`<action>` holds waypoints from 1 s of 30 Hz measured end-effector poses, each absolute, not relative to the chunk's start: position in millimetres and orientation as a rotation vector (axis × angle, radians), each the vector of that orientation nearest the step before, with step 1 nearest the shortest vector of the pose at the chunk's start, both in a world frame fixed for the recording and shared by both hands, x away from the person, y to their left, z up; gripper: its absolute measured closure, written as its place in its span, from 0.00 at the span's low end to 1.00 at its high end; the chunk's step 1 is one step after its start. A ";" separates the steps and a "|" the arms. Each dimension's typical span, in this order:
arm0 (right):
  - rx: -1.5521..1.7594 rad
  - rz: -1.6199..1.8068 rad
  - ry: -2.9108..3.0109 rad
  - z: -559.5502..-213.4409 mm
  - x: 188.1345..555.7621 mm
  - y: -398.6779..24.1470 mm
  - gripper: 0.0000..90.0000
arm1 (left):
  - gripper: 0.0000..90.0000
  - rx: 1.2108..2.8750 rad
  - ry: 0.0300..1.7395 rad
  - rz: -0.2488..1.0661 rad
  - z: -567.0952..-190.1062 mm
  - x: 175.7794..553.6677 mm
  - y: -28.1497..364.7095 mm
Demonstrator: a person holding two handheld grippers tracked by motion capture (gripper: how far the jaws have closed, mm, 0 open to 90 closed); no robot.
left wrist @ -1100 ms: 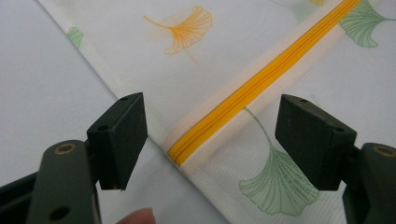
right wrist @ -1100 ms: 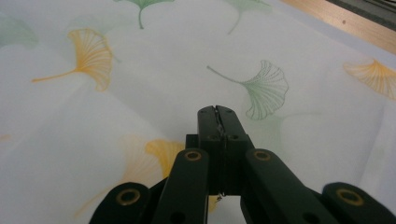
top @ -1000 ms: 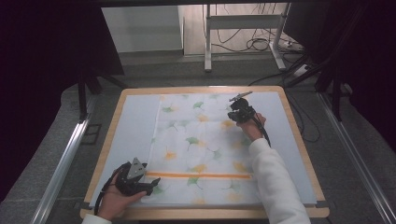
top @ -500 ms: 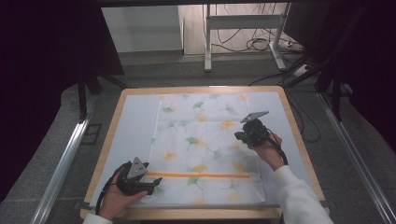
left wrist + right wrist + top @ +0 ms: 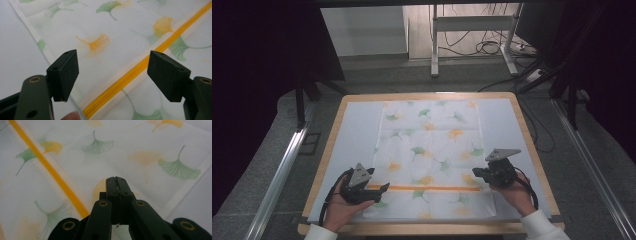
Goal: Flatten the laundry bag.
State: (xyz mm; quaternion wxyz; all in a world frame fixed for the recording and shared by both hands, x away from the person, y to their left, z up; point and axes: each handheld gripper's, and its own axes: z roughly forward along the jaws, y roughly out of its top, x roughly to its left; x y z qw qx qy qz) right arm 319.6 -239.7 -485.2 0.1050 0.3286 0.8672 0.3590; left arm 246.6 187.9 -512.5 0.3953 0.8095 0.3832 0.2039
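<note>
A pale cloth (image 5: 430,155) printed with green and orange ginkgo leaves is lying flat at the centre of a wooden-edged tabletop (image 5: 526,131), an orange stripe (image 5: 427,188) running across it toward its 6 o'clock edge. At the cloth's 7 o'clock corner, a person's left hand is holding the left gripper (image 5: 384,187) low over the fabric, its jaws spread wide and pointing toward 3 o'clock with the stripe passing between them in the left gripper view, pinching nothing. At 4 o'clock, the right hand is holding the right gripper (image 5: 474,172) at the cloth's edge, pointing toward 9 o'clock, its jaws pressed together; in the right gripper view (image 5: 116,180) they are hovering above a faded orange leaf with nothing visible between them
</note>
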 end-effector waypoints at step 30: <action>1.095 0.994 2.538 -501.2 269.5 -270.4 0.99 | 0.28 2.083 0.869 0.402 -494.8 268.7 120.0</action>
